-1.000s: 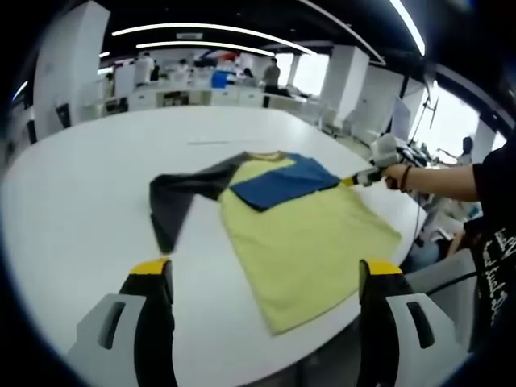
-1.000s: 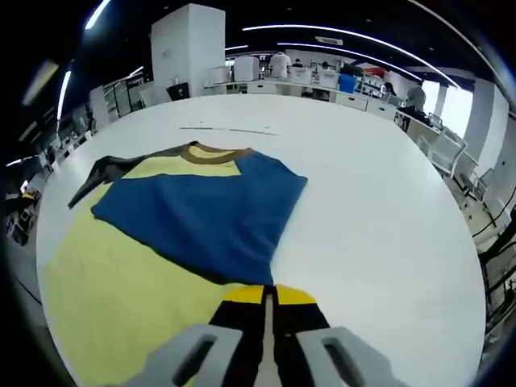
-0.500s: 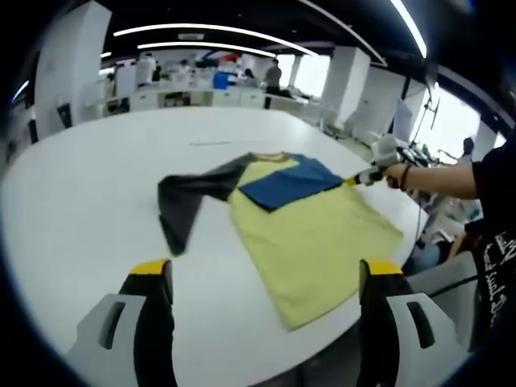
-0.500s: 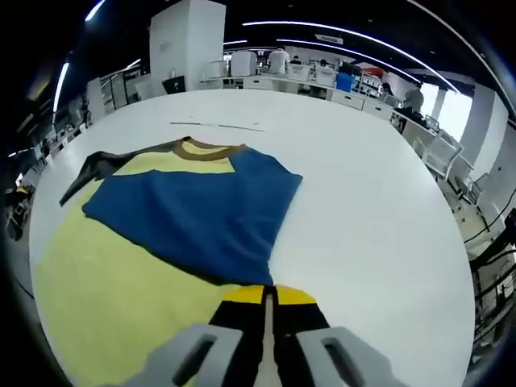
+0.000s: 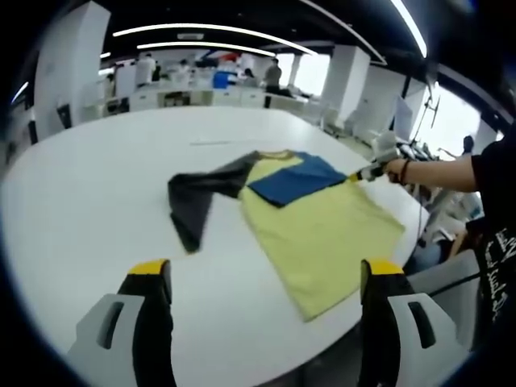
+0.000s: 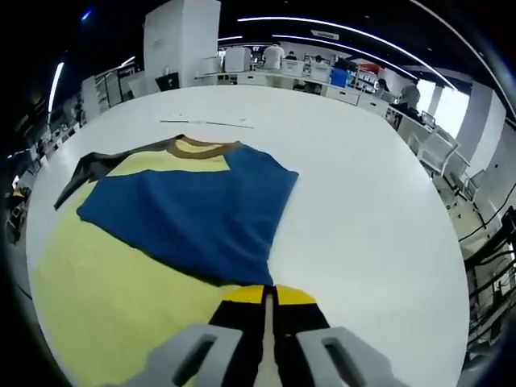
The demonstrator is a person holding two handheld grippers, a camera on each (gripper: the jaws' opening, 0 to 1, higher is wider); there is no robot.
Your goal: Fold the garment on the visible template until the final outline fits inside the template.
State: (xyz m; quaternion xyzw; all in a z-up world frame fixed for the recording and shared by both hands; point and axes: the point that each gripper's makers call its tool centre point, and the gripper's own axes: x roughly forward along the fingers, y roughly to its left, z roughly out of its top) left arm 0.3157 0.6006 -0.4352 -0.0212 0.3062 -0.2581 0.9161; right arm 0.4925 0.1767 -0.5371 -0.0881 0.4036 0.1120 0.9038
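On the white table [image 5: 81, 210] lies the garment [image 5: 322, 226], its blue sleeve [image 6: 193, 214] already folded across the yellow body. The right gripper [image 6: 264, 297] is clamped on the blue sleeve; the left gripper [image 5: 266, 278] stands apart, empty. The grey sleeve [image 5: 197, 197] and lower body remain unfolded.

The right gripper [image 6: 270, 300] rises from the bottom edge, its yellow-tipped jaws pressed together at the edge of a shirt [image 6: 121, 266] lying flat on a white table [image 6: 363, 201]. The shirt's body is yellow, with a brown collar [image 6: 197, 147] at the far end. A blue sleeve [image 6: 193, 214] lies folded across the chest, and a dark sleeve [image 6: 81, 173] stretches off to the left. Desks and people stand far behind.
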